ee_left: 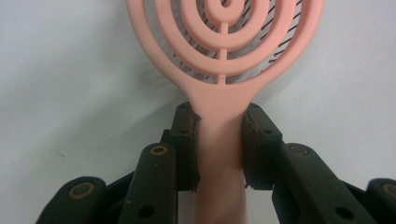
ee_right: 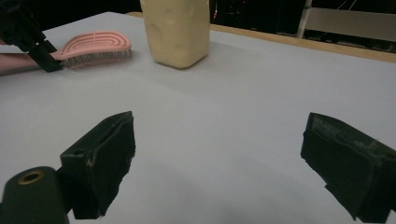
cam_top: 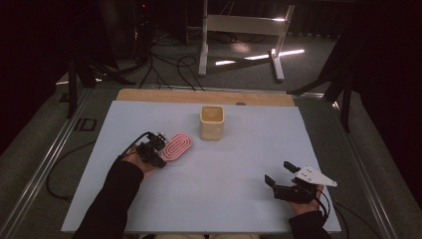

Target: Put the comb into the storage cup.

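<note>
- Left gripper (cam_top: pixel 158 149) sat at the left-middle of the desk (cam_top: pixel 239 164), its jaws clamped on the handle of a pink hairbrush (cam_top: pixel 177 146) — in the left gripper view both pads pressed the narrow neck just below the brush head (ee_left: pixel 224 51).
- Hairbrush lay flat on the pale sheet covering the desk, bristles down, ringed open-work back facing up; head pointed up and to the right in the high view, toward the cream container (cam_top: pixel 212 122).
- Brush and container were near each other but apart — a strip of bare sheet showed between them in the right gripper view, where the brush (ee_right: pixel 95 45) lay to the left of the container (ee_right: pixel 175 30).
- Cream container stood upright near the desk's far middle, squarish with rounded corners and an open top. Its inside looked the same cream colour; whether anything lay in it could not be told.
- Right gripper (cam_top: pixel 280 174) rested at the lower right of the desk, well apart from brush and container, jaws spread wide with only bare sheet between them.
- A wooden strip ran along the desk's far edge (cam_top: pixel 199 96).
</note>
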Tool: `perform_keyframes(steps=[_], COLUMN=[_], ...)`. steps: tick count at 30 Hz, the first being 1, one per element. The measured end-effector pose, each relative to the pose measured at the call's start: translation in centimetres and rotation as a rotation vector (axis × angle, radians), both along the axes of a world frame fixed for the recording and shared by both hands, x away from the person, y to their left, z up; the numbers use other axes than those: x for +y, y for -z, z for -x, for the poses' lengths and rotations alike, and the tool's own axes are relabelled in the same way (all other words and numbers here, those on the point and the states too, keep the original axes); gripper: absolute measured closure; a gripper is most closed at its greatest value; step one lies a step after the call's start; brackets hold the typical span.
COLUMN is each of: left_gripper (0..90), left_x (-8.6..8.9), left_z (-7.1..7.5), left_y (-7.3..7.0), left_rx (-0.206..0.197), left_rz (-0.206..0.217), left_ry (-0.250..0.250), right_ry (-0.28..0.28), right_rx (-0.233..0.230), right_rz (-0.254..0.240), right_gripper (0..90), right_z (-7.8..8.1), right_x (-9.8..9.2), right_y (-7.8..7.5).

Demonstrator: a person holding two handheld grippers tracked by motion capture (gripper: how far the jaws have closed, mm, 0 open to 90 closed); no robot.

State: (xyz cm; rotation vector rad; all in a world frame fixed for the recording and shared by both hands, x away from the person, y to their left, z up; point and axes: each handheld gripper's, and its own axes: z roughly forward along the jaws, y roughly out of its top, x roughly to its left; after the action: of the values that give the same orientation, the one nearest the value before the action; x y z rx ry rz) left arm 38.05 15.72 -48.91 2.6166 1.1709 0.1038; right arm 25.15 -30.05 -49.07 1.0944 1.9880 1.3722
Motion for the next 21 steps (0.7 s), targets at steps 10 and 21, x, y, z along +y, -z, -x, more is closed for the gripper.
perform_keyframes(steps=[10,21], left_gripper=[70.2,70.2], left_x=[0.7,0.8], left_z=[0.3,1.1], left_y=[-0.5,-1.4], left_rx=[-0.049,-0.103], left_rz=[0.044,0.093], left_ry=[-0.02,-0.019], right_ry=[-0.001,0.0], right_rx=[-0.002,0.001], right_rz=[0.005,0.005], right_gripper=[9.8,9.7], right_z=[0.0,0.0], right_x=[0.1,0.1], right_y=[0.1,0.1])
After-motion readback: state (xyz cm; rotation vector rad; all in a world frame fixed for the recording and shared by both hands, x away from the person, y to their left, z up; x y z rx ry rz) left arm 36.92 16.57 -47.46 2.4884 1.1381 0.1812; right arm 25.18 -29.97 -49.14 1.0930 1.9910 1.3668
